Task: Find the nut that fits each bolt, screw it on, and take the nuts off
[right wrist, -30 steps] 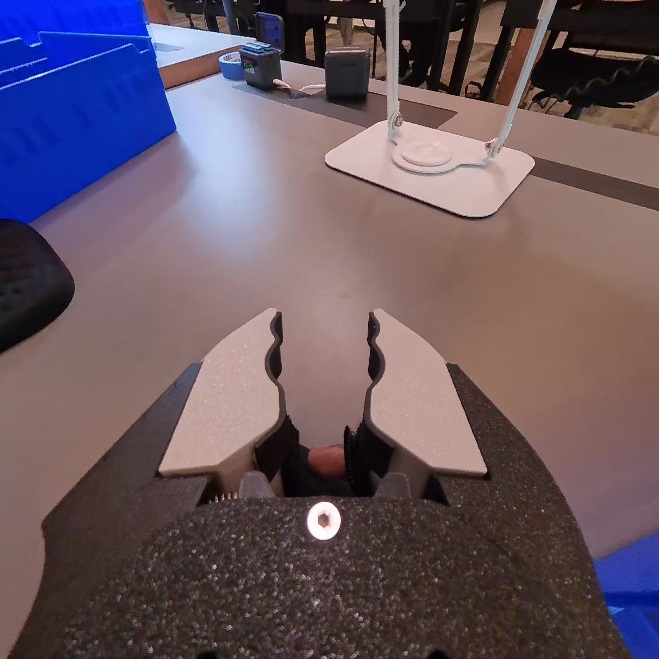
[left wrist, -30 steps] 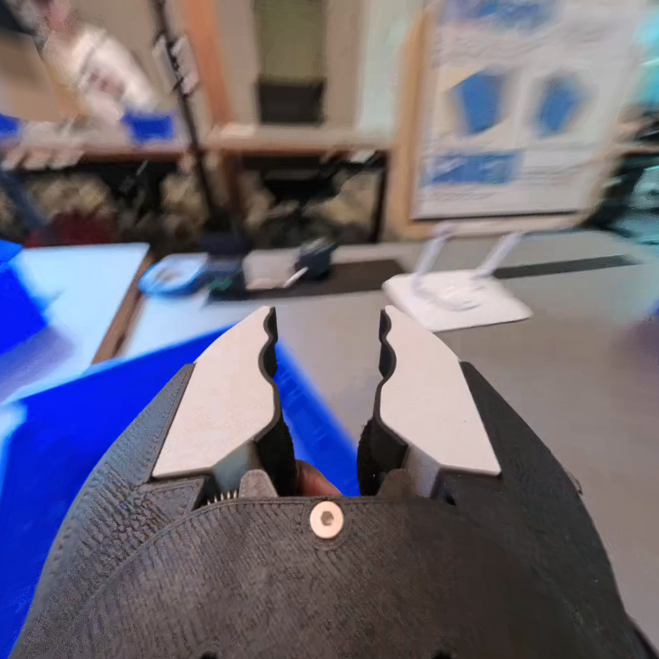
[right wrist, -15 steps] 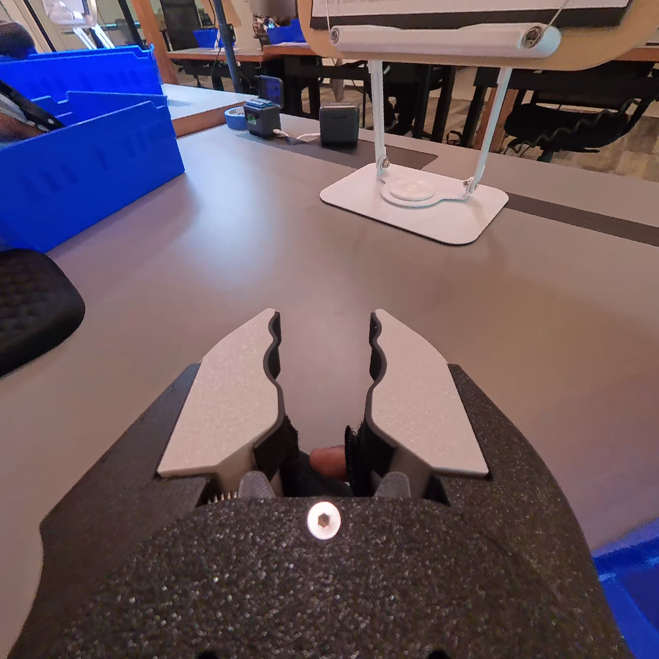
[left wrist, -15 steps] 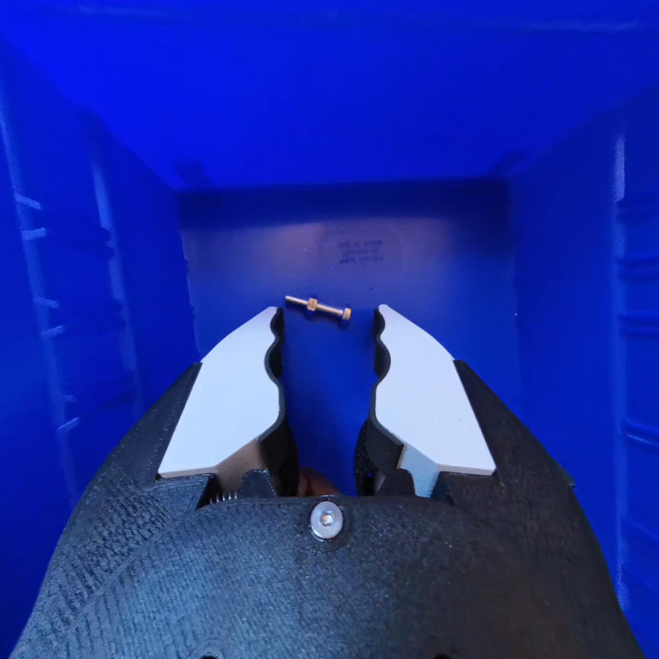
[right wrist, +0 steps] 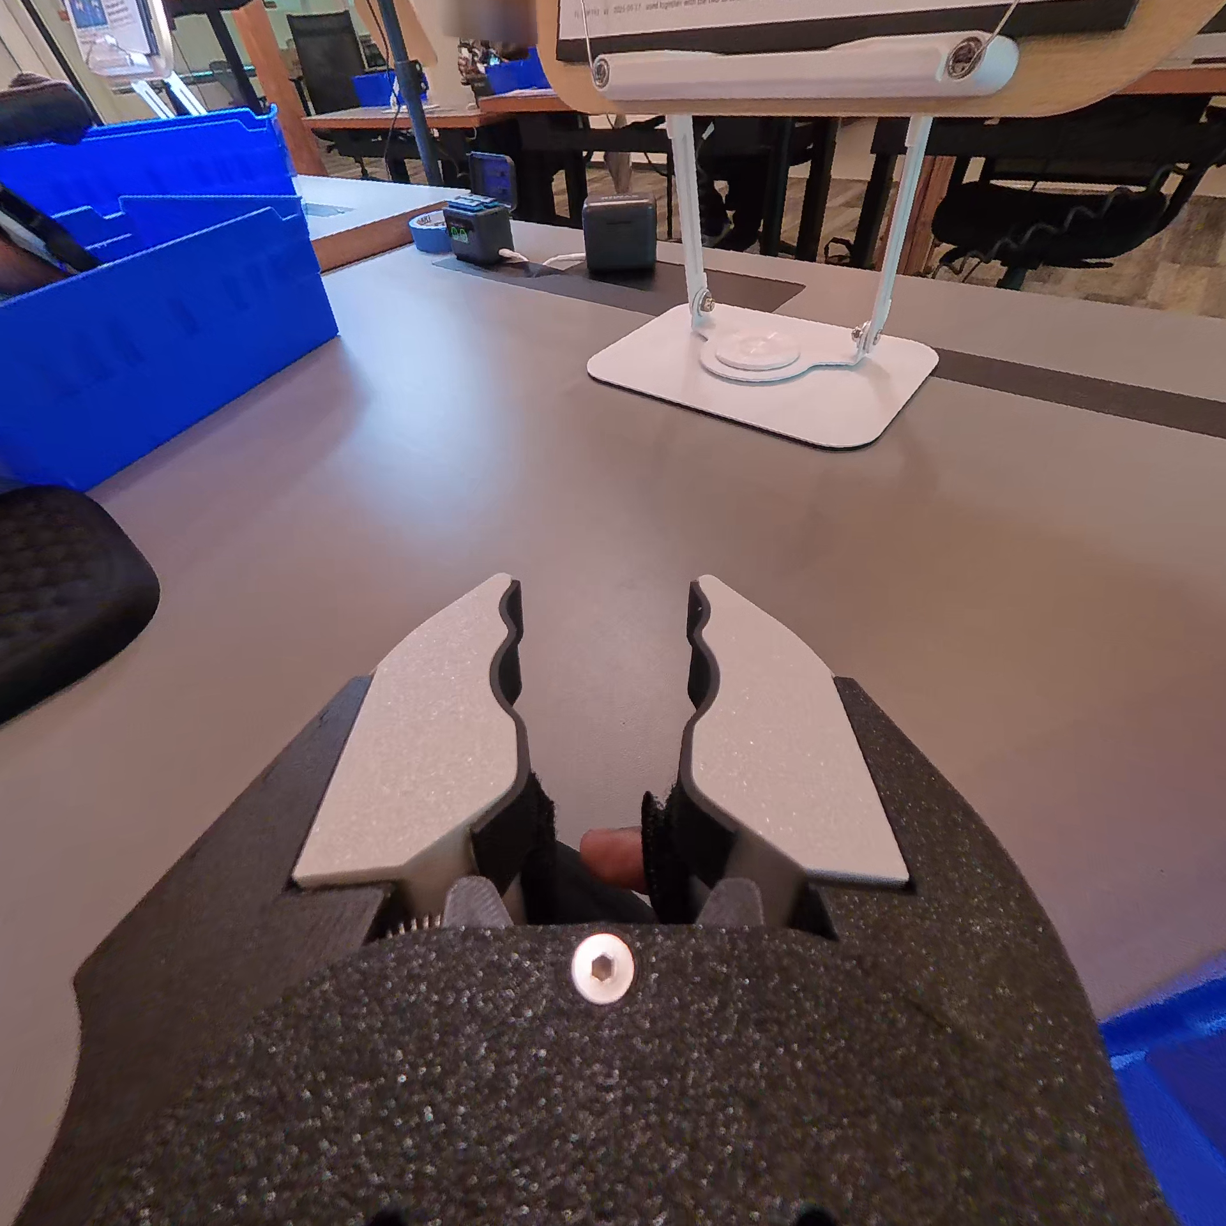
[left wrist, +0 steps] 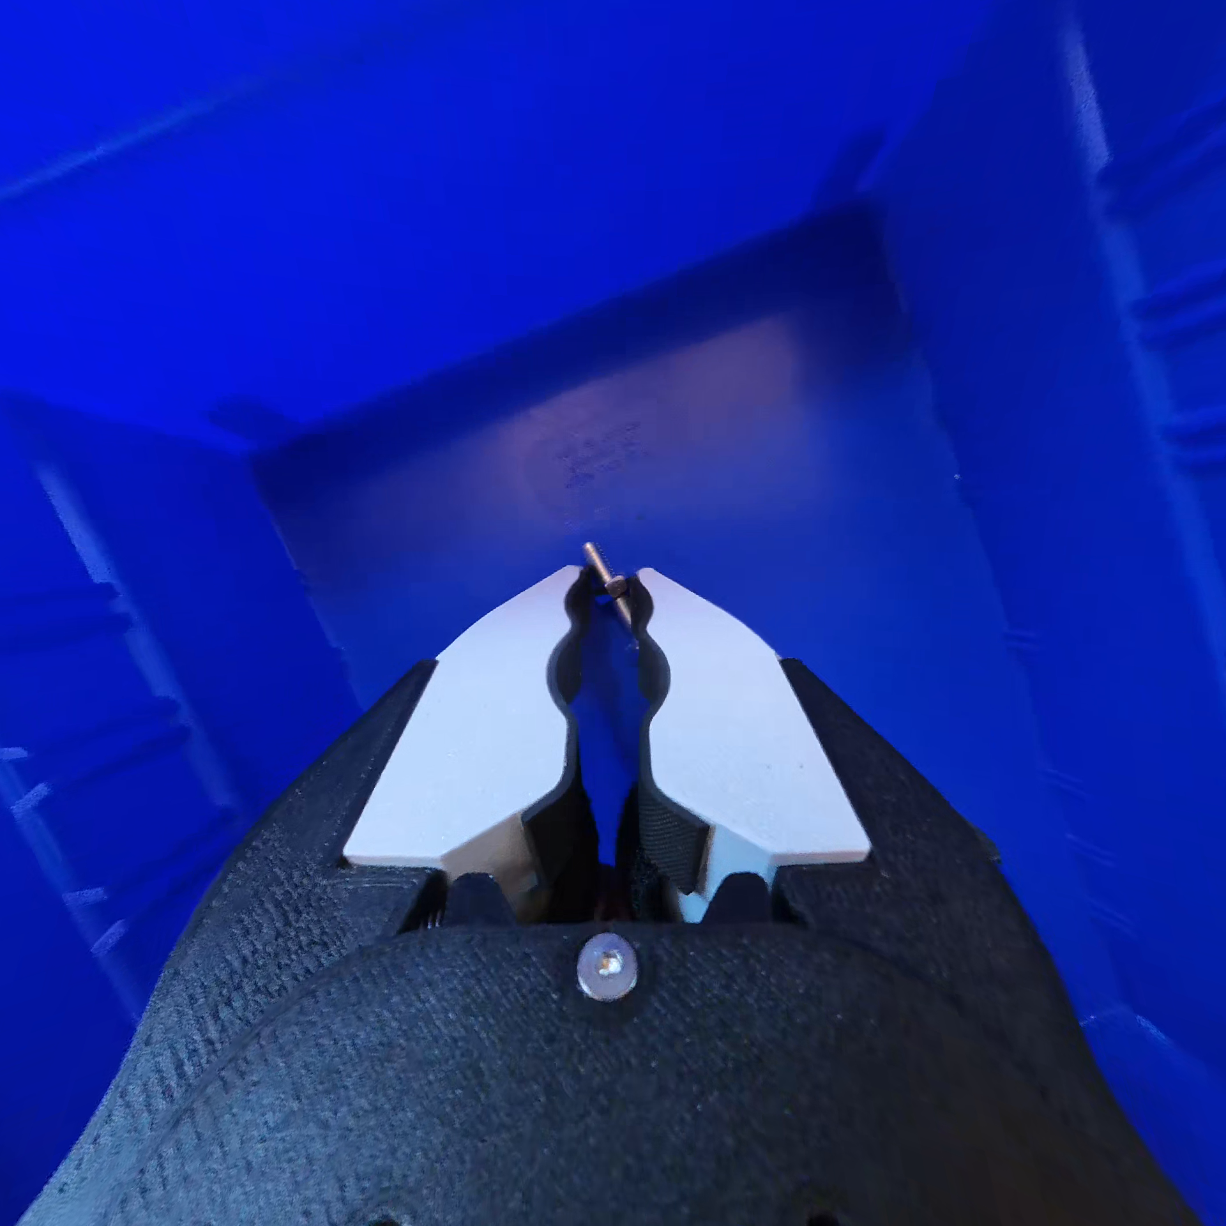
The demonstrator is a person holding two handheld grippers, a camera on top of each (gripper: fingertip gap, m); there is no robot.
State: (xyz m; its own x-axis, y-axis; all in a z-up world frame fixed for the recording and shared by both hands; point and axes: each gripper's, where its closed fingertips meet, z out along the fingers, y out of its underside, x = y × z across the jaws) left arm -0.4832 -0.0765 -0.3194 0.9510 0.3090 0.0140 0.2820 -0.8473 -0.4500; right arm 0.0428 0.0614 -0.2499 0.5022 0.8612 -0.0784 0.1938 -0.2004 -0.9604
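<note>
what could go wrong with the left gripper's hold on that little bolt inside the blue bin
1. The left gripper pinches the bolt only at its very fingertips, at a slant, so it may slip or pivot out on lifting.
2. The bin walls stand close on both sides, so the gripper could knock one on the way out.
3. The right gripper is open over the table, away from the bin, so a drop goes uncaught.
</note>
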